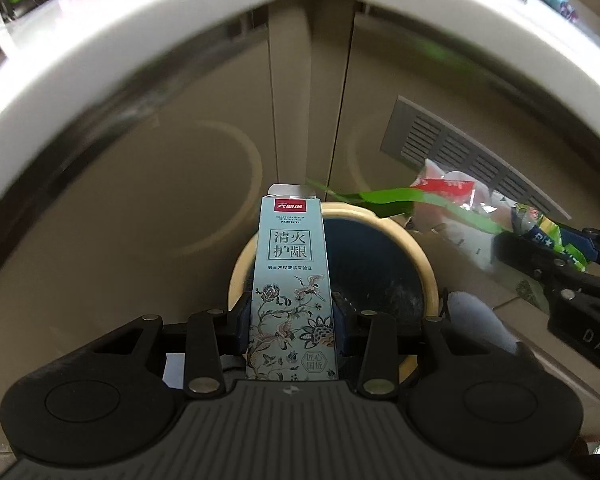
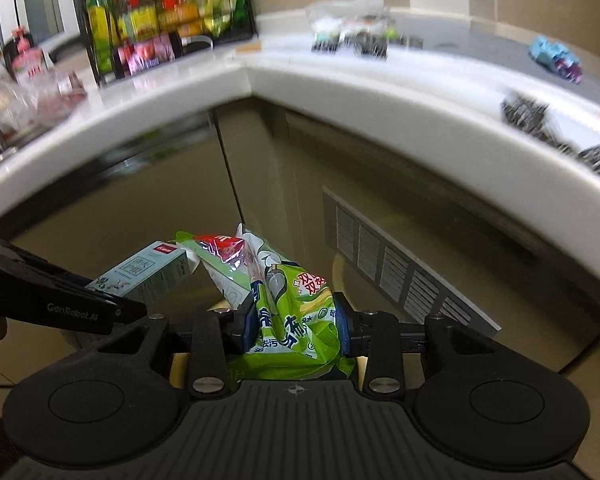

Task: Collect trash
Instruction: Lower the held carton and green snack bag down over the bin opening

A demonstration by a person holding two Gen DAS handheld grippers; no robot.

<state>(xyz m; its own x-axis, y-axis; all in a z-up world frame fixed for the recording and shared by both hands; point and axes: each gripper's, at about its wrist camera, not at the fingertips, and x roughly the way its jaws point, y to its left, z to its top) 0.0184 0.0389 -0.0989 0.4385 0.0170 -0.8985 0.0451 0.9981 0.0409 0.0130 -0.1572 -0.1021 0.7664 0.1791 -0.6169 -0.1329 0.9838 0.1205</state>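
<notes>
Your left gripper [image 1: 292,320] clamps the toothpaste box [image 1: 290,280] over the bin [image 1: 420,268] | right gripper [image 2: 294,322] clenches green wrapper [image 2: 288,312] near it | neither dropped; scraps [image 2: 556,58] remain on the counter [image 2: 340,80].

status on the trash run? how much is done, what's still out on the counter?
Done: both pickups. In hand: the left gripper is shut on a pale blue floral carton above the round cream-rimmed bin; the right gripper is shut on a crumpled green plastic wrapper beside it. Neither is dropped yet. Left: a crumpled blue packet and dark wrappers on the white countertop.
</notes>
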